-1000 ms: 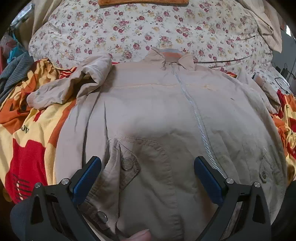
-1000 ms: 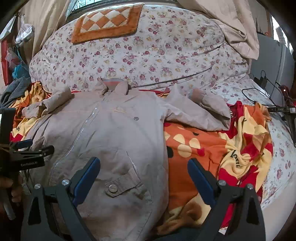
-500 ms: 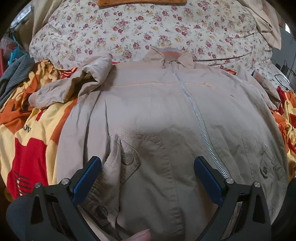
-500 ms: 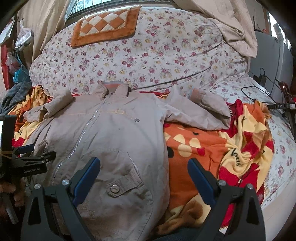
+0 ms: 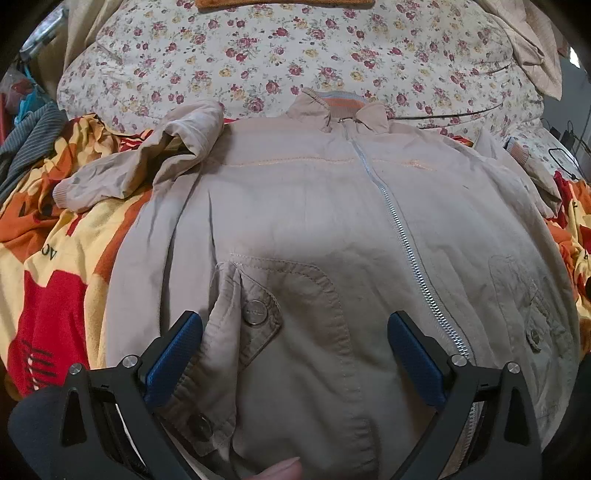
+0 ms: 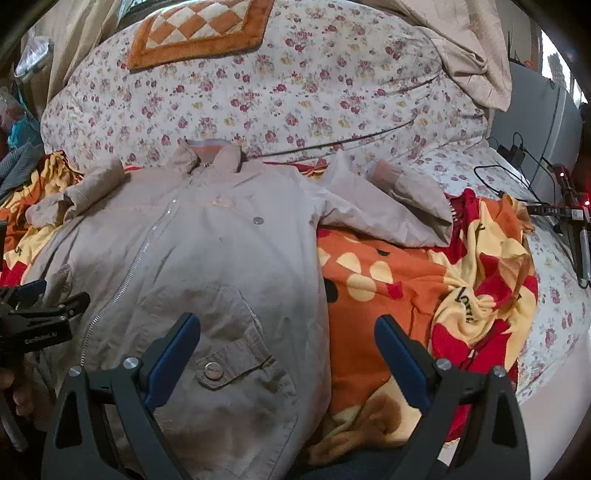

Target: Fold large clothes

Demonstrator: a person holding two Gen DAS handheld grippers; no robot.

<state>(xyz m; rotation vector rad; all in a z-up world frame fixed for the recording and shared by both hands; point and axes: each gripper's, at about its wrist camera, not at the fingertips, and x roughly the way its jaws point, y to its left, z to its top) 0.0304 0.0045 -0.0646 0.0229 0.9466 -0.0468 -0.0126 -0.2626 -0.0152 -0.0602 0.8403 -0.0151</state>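
Observation:
A beige zip-up jacket (image 5: 314, 206) lies face up on the bed, zipped, collar at the far end. Its left sleeve (image 5: 147, 162) is bunched and folded over near the shoulder. Its right sleeve (image 6: 388, 206) lies out on the orange blanket. My left gripper (image 5: 295, 339) is open and empty, hovering over the jacket's lower left pocket. My right gripper (image 6: 288, 343) is open and empty over the jacket's lower right edge (image 6: 258, 332). The left gripper (image 6: 40, 317) also shows at the left edge of the right wrist view.
An orange, red and yellow blanket (image 6: 424, 295) lies under the jacket. A floral duvet (image 5: 314, 55) is heaped behind it, with a checked orange mat (image 6: 199, 33) on top. Black cables (image 6: 517, 170) and a device lie at the far right. Striped grey cloth (image 5: 26, 140) sits at the left.
Both grippers have shifted slightly, so the jacket sits a little further right in both views. The jacket itself has not moved. Both grippers stay open.

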